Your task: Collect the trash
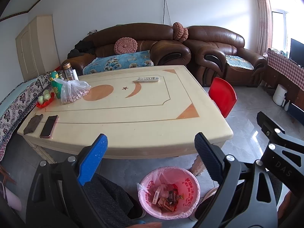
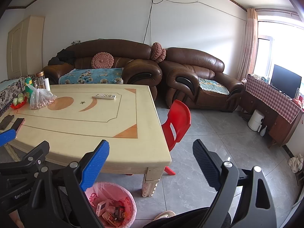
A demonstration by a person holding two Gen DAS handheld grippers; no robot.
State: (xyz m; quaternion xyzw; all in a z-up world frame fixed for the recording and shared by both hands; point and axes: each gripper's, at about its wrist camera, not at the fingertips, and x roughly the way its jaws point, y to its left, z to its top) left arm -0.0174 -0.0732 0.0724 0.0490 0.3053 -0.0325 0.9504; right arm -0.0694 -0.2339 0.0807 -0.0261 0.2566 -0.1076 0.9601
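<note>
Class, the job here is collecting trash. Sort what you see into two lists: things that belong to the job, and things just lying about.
Belongs to the job:
pink-lined bin
packets and wrappers in it
left tongs, open
right tongs, open

Just lying about:
remote control
phone
bag of nuts
red chair

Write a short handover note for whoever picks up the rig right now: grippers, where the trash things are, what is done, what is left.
Left gripper: open, empty, hanging above the near edge of the table.
Right gripper: open, empty, beside it over the table's right corner.
Bin: pink-lined, on the floor under the near table edge, already holding small boxes and wrappers.
Done: the middle of the table shows no loose trash.
Left on the table: remote, phone, dark cloth, bag of nuts, bottles, fruit dish. None looks like trash, so the job appears close to finished; check the far left side.
</note>
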